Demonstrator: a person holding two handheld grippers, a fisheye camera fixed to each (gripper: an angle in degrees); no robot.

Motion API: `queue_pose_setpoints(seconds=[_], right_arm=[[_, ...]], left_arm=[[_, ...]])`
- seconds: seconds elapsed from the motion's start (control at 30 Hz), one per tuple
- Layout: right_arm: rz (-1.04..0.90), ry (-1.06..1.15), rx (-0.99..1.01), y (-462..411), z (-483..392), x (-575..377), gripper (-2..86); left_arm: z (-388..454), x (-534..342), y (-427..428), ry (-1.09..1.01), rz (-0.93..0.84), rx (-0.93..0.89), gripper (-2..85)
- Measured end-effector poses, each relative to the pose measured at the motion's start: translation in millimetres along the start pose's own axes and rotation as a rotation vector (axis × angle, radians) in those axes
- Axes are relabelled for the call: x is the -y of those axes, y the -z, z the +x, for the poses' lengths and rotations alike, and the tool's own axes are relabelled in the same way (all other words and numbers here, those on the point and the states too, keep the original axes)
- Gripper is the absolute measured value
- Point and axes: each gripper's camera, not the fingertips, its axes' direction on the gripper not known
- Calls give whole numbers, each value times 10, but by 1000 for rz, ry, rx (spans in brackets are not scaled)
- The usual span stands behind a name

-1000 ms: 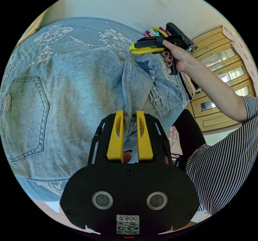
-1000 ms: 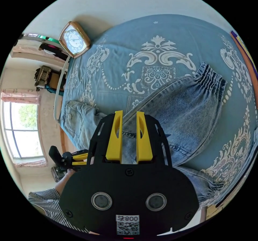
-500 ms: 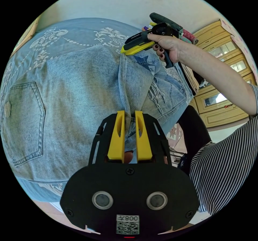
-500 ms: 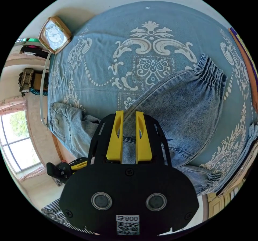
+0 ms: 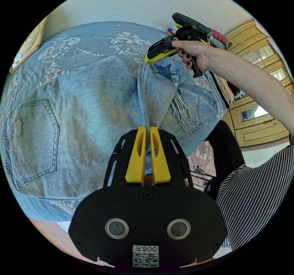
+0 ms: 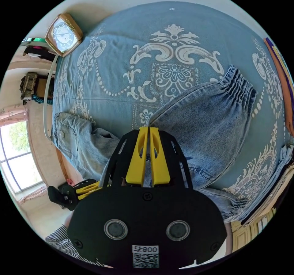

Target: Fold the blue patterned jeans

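Jeans: the jeans lie spread on the bed, seat up, one back pocket showing in the left gripper view and one gathered cuff in the right gripper view.
Left gripper: our left gripper has its yellow jaws nearly pressed together, pinching a raised ridge of denim at the near edge of the bed.
Right gripper: our right gripper has its jaws drawn close on the folded edge of a leg; in the left gripper view it sits at the far end of the same ridge, held in a hand.
Step in hand: we judge that we are pinching one fold line at two points, ready to carry it across.
Doing it well: we should keep the ridge taut between the two grips, lift both ends level, and lay the leg squarely over the other so the seams meet. A slack middle would likely sag and wrinkle.
Risk: the frayed tear near the fold could catch or bunch.
Count: one pair of jeans, two grippers, one clock, one window, one cupboard.
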Motion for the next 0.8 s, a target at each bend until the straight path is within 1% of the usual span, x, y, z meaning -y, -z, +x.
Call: queue_pose_setpoints(seconds=[0.13,0.4,0.6,0.8], right_arm=[[57,-16,87,211,187,-275,5],[205,14,259,808,700,-1311,3],[271,44,288,1030,1030,-2249,2],[285,25,293,954,1381,-3117,2]], left_arm=[[280,74,37,-1,9,15,19],[908,206,95,-47,2,76,17],[1443,309,24,-125,-55,178,18],[1908,447,-173,-180,-135,278,20]])
